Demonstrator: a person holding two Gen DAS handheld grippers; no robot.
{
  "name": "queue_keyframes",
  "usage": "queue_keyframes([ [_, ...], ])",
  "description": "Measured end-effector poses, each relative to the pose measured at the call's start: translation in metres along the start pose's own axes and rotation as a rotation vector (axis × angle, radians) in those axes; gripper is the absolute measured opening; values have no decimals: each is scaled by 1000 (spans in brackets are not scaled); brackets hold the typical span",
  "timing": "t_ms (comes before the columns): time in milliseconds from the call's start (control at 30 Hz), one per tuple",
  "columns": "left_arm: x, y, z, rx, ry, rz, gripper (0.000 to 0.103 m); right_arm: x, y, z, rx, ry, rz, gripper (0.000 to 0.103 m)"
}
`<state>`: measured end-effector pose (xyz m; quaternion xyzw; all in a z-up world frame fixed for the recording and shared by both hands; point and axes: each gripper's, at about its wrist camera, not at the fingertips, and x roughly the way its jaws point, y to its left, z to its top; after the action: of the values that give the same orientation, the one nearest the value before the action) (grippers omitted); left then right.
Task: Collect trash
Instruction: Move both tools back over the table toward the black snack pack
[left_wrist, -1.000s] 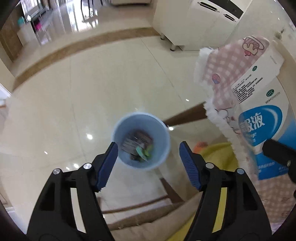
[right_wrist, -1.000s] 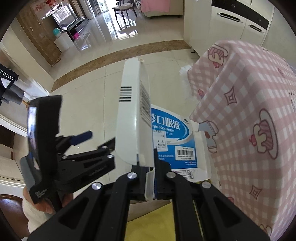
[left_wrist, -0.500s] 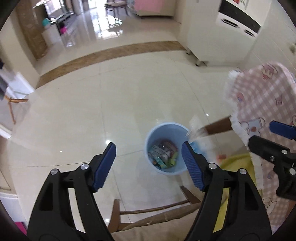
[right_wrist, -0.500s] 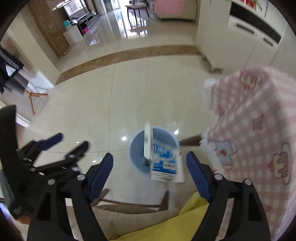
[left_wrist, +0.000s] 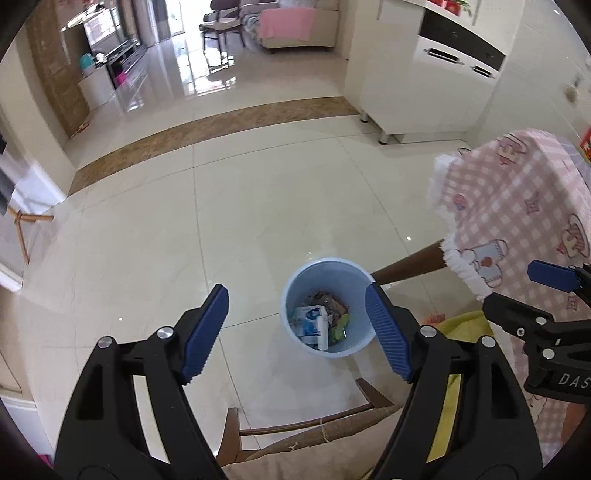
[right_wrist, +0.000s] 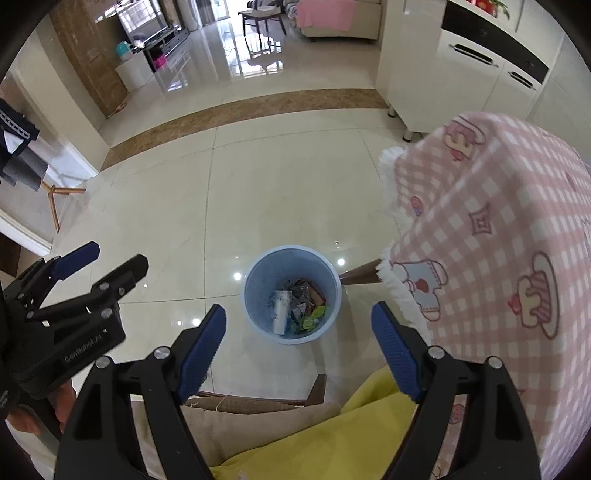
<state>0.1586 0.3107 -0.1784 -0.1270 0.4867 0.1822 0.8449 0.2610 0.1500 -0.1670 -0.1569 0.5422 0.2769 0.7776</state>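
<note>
The right gripper (right_wrist: 297, 345) is hanging wide and empty above the round pale-blue plastic bin (right_wrist: 291, 295). The left gripper (left_wrist: 295, 328) is opening, nothing between its jaws. A white-and-blue carton (left_wrist: 313, 323) is lying inside the bin.

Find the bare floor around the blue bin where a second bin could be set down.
Free: the glossy tiles left of the bin, out to the brown floor band. Crowded: its right, where the table leg and pink checked tablecloth close in, and below, by the chair.

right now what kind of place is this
Most likely a home, an open dining and living area: a pink checked tablecloth on a table, a blue trash bin on glossy floor tiles, and a sofa far off.
</note>
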Motion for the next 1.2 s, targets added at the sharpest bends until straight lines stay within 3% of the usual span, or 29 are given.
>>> queue_keyframes([
  [233, -19, -36, 1, 57, -37, -53, 76, -19, -25, -14, 59, -25, 4, 80],
  [433, -47, -78, 3, 142, -106, -106, 78, -52, -57, -40, 158, -88, 34, 80],
  [567, -67, -106, 2, 211, -140, -156, 79, -81, -78, -58, 207, -152, 9, 80],
  [800, -96, -168, -2, 319, -186, -280, 81, -135, -128, -99, 336, -275, -68, 82],
  [1200, -125, -294, -16, 567, -185, -512, 85, -197, -233, -188, 638, -353, -294, 85],
])
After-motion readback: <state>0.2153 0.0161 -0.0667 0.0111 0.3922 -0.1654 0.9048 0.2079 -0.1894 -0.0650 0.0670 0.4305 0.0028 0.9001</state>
